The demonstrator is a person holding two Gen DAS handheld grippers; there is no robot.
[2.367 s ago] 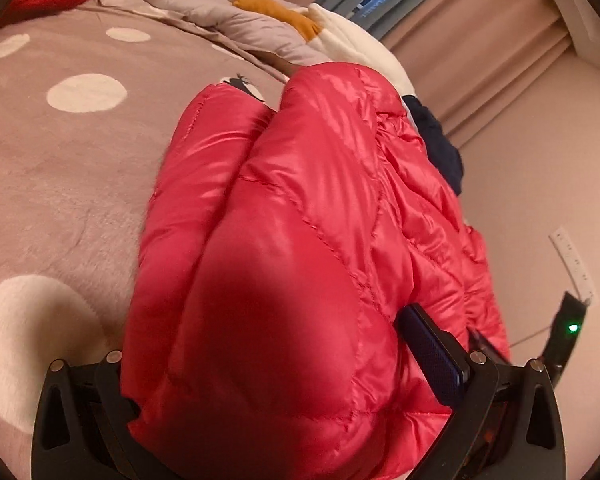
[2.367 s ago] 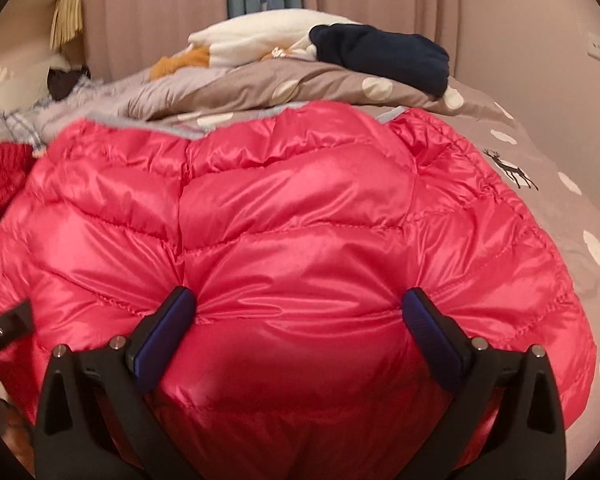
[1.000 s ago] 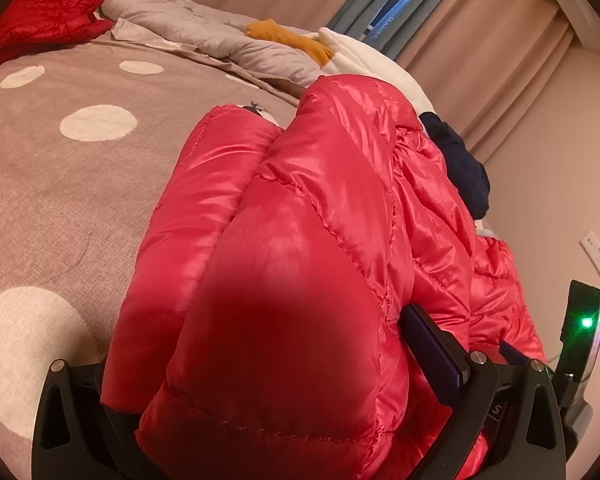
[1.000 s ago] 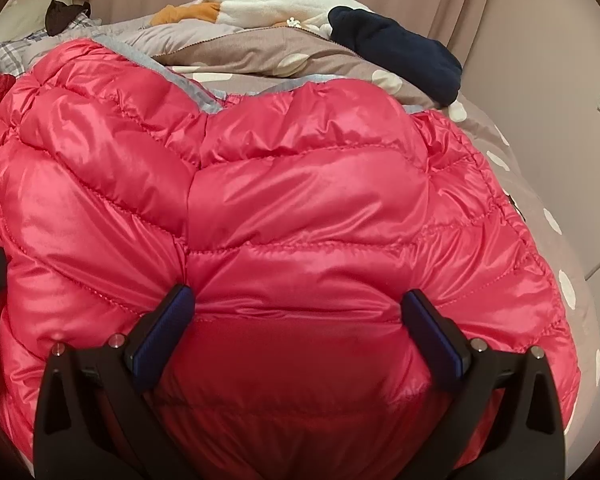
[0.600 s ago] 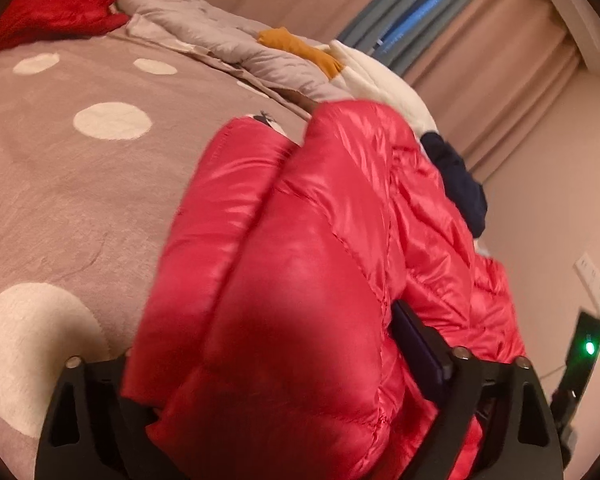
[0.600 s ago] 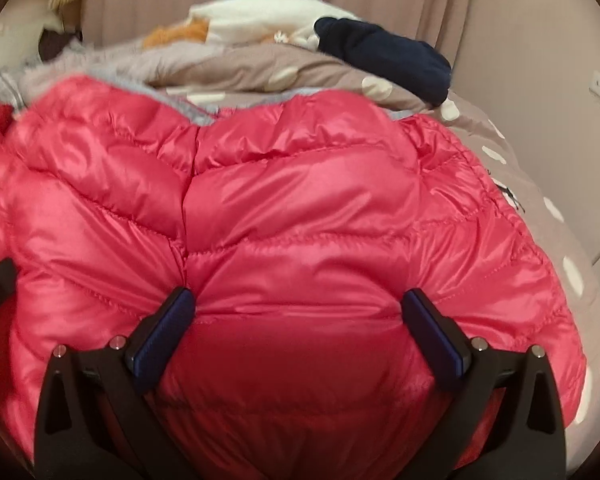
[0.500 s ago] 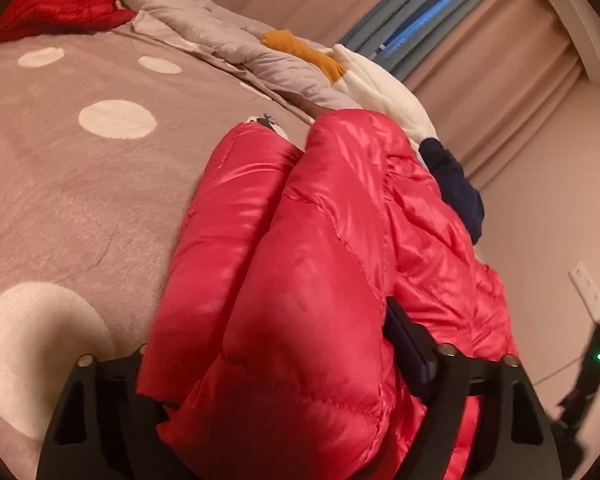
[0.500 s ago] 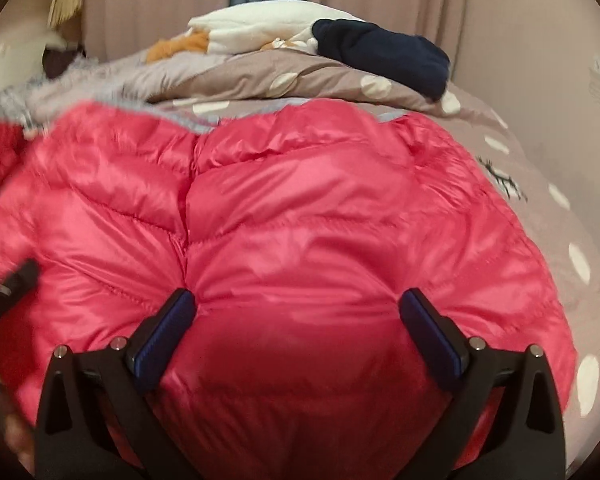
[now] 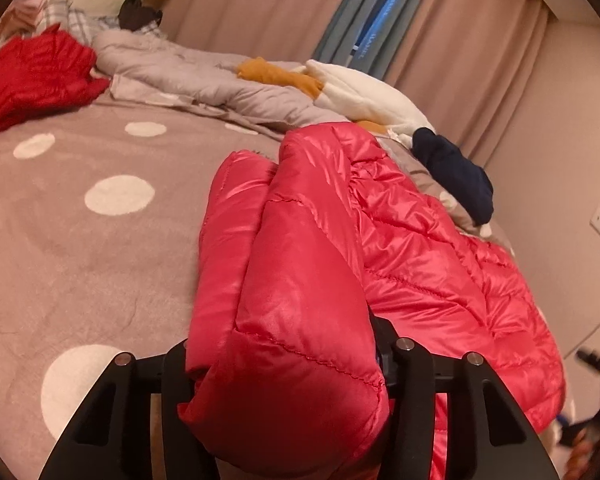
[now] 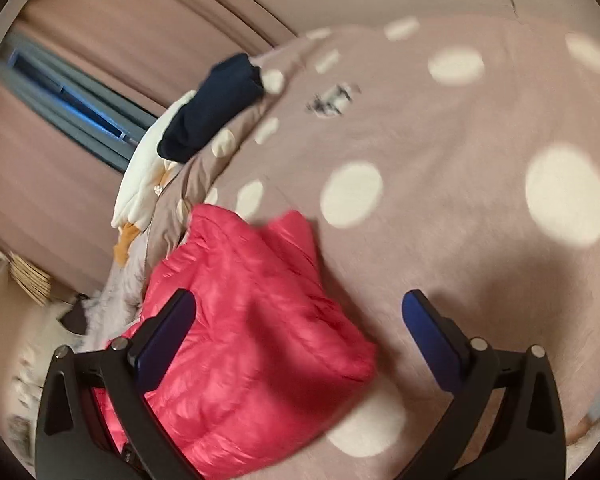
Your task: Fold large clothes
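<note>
Two grippers are working a pink down jacket [image 9: 412,248] that is lying on the dotted bedspread [image 9: 80,248], bunched toward its right side.

On the left, the left gripper [image 9: 288,376] is clamping a thick, puffy fold of the jacket; its jaws have just been closing, and the padded cloth is bulging out between and over them. The fill is slippery and springy, so the fold is at risk of squeezing out of the pinch, or of only the outer layer being caught while the layers beneath are sliding away. If that hand is lifting too quickly, the loose bulk trailing to the right could be dragging and undoing whatever fold is already in place.

On the right, the right gripper [image 10: 300,320] is standing wide with nothing between its fingers [image 10: 432,336]; the jacket [image 10: 252,320] is lying below, behind its left finger. Its view is blurred. Coming back for a grip, it risks snagging a single layer or pushing the heap toward the navy garment [image 10: 216,104] near the bed's edge.
</note>
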